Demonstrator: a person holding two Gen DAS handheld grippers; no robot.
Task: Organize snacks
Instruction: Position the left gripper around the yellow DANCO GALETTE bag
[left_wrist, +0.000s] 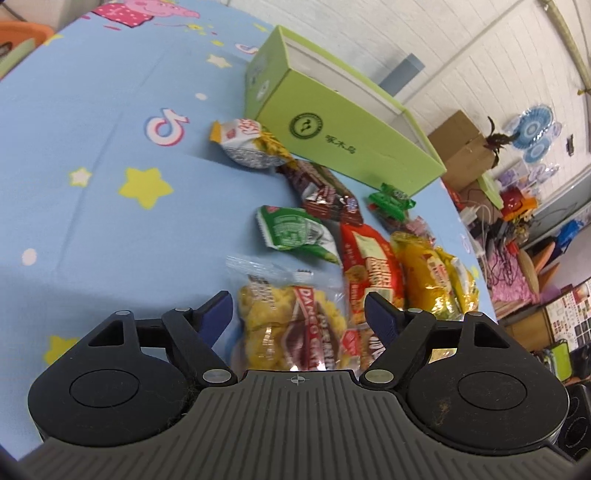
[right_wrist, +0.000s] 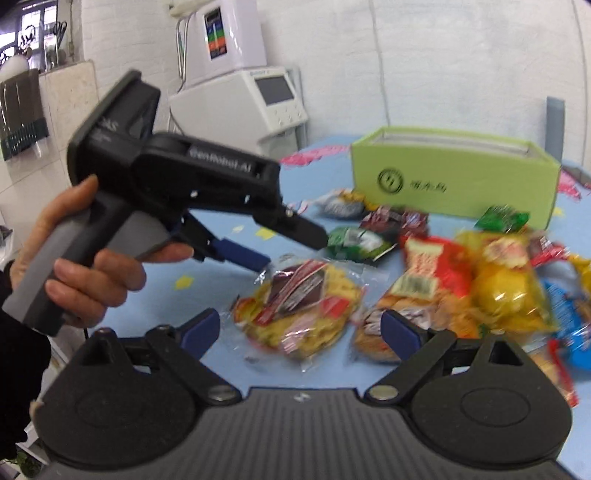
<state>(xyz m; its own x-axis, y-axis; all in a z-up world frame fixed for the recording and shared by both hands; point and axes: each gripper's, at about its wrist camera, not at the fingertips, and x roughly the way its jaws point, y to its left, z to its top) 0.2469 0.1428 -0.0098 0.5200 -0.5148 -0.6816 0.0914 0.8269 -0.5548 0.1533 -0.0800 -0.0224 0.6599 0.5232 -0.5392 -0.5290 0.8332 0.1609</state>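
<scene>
A pile of snack packets lies on the blue patterned tablecloth in front of an open light-green box. Nearest is a clear bag of yellow snacks. My left gripper hovers just over this bag, open, its blue pads apart on either side and not pressing. My right gripper is open too, with the same bag just ahead of its fingertips. Beyond lie a red packet, a yellow packet and a green packet.
A dark red packet, a white-and-yellow packet and a small green sweet lie near the box. A person's hand holds the left gripper's handle. A white machine stands behind the table. Cardboard boxes and clutter fill the floor beyond.
</scene>
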